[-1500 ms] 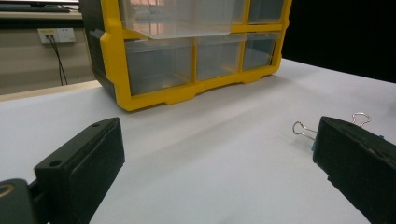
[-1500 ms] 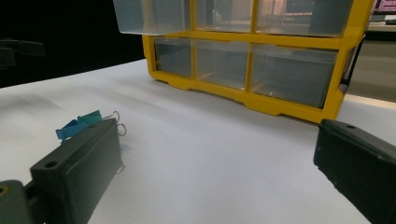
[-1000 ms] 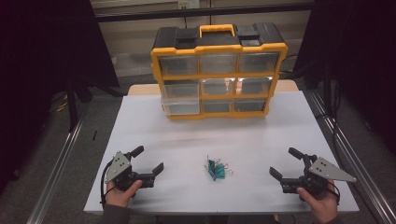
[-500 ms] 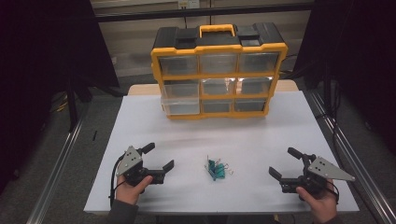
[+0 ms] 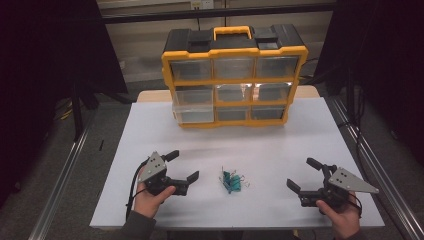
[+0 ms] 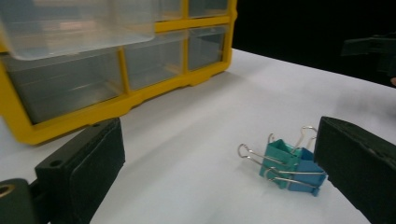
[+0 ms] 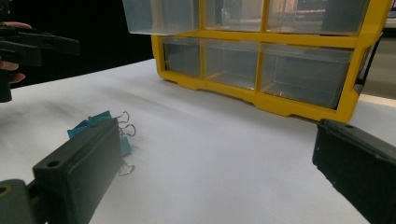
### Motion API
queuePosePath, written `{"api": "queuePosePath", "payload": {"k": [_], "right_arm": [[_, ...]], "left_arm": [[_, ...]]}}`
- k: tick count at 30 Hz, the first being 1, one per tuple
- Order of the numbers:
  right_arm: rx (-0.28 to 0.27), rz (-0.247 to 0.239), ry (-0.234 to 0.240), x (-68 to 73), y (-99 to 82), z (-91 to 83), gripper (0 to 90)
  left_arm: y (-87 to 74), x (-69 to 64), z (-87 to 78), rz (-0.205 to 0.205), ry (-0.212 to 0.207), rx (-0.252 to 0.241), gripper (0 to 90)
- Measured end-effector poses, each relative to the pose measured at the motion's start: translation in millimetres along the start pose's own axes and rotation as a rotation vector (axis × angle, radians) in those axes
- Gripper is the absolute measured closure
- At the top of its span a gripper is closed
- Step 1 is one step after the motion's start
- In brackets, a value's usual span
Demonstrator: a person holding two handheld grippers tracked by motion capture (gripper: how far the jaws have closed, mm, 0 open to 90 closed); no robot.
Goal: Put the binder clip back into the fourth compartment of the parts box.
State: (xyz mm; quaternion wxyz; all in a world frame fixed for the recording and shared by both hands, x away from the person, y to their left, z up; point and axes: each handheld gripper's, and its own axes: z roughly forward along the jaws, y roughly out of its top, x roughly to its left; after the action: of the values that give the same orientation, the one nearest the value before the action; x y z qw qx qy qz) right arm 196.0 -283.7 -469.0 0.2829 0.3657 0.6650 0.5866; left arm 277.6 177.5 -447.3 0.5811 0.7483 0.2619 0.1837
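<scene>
Near the table's (image 5: 280, 150) front edge, the left gripper (image 5: 181, 167) and right gripper (image 5: 305, 175) rest with jaws wide apart, holding nothing. Between them lie teal binder clips (image 5: 231, 180). Farther back stands a yellow drawer organizer (image 5: 232, 80), one drawer (image 5: 192, 111) pulled out.

Left hand (image 5: 150, 192) is coming in from the bottom edge, gripping the left tool (image 5: 182, 165) low over the table (image 5: 280, 150), its jaws spread wide and pointing toward the middle. Over on the other side, the right hand (image 5: 337, 212) is holding the right tool (image 5: 305, 174) just above the surface, jaws gaping too and facing inward. Both tools are carrying nothing, well apart from each other.
</scene>
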Motion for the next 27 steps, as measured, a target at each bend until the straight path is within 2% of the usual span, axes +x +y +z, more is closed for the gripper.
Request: {"api": "queuePosePath", "payload": {"k": [1, 2, 4, 5, 6, 7, 8, 9, 10, 12, 13, 14, 15, 17, 18, 19, 20, 21, 22, 23, 24, 27], "right_arm": [[0.0, 0.0, 0.0, 0.0, 0.0, 0.0, 0.8], [0.005, 0.003, 0.004, -0.8, -0.8, 0.6, 0.8], [0.002, 0.013, -0.007, -1.5, -1.7, 0.5, 0.7], [0.006, 0.016, -0.008, -1.4, -2.1, 0.2, 0.6], [0.007, 0.009, -0.004, -1.6, -2.1, -0.3, 0.6], [0.004, 0.014, -0.005, -1.0, -1.6, -0.8, 0.6], [0.0, 0.012, -0.003, -0.6, -1.4, -0.6, 0.6], [0.001, 0.013, -0.001, -0.3, -1.4, -0.4, 0.6], [0.001, 0.013, -0.001, -0.3, -1.4, -0.4, 0.6], [0.002, 0.011, 0.007, -0.1, -1.2, 0.1, 0.6], [0.004, 0.008, 0.009, 0.0, -1.2, 0.0, 0.6], [0.004, 0.009, 0.007, 0.3, -1.2, 0.2, 0.6], [0.006, 0.005, 0.012, 0.2, -1.2, -0.1, 0.6], [0.003, 0.0, 0.009, 0.0, -1.1, -0.1, 0.6], [0.0, 0.003, 0.009, 0.1, -0.9, -0.1, 0.6], [0.0, 0.004, 0.012, 0.0, -0.7, -0.4, 0.7], [0.0, 0.004, 0.013, 0.0, -0.7, -0.5, 0.6], [0.0, 0.006, 0.013, 0.2, -0.6, -0.3, 0.6], [-0.002, 0.004, 0.011, 0.3, -0.6, 0.0, 0.7], [-0.001, 0.004, 0.011, 0.4, -0.5, 0.2, 0.7], [-0.002, 0.011, 0.011, 0.7, -0.3, 0.6, 0.7], [-0.002, 0.013, 0.011, 0.7, -0.3, 0.6, 0.7]], "left_arm": [[1.0, -1.0, 1.2, 0.011, -0.007, 0.012, 2.1], [2.4, -3.7, 5.8, 0.004, -0.032, 0.017, 2.2], [3.8, -7.4, 10.3, 0.006, -0.029, 0.026, 2.3], [4.7, -8.8, 12.8, 0.002, -0.048, 0.023, 2.2], [6.3, -11.1, 14.4, 0.012, -0.043, 0.029, 2.2], [7.6, -11.5, 16.9, 0.015, -0.078, 0.024, 2.3], [7.6, -11.5, 16.9, 0.015, -0.078, 0.024, 2.4], [11.3, -17.3, 20.6, 0.032, -0.05, 0.048, 2.6], [11.3, -17.3, 20.6, 0.032, -0.05, 0.048, 2.4], [14.6, -22.6, 28.0, 0.014, -0.069, 0.047, 2.6], [15.6, -23.4, 29.9, 0.026, -0.071, 0.059, 2.7], [15.4, -24.9, 33.7, -0.003, -0.107, 0.045, 2.4], [16.3, -26.9, 34.6, 0.016, -0.077, 0.071, 2.4], [16.3, -28.6, 36.3, 0.012, -0.084, 0.081, 2.7], [16.4, -29.7, 40.4, 0.015, -0.129, 0.091, 4.0], [16.8, -32.2, 41.4, 0.021, -0.105, 0.112, 6.0], [16.6, -33.8, 43.7, 0.016, -0.105, 0.115, 7.2], [16.1, -32.6, 46.0, 0.011, -0.147, 0.113, 8.2], [16.1, -32.6, 46.0, 0.011, -0.147, 0.113, 11.4], [15.1, -32.7, 49.8, 0.016, -0.164, 0.128, 13.8], [15.1, -32.7, 49.8, 0.016, -0.164, 0.128, 16.1], [11.6, -33.0, 58.7, 0.004, -0.162, 0.178, 22.2]]}}
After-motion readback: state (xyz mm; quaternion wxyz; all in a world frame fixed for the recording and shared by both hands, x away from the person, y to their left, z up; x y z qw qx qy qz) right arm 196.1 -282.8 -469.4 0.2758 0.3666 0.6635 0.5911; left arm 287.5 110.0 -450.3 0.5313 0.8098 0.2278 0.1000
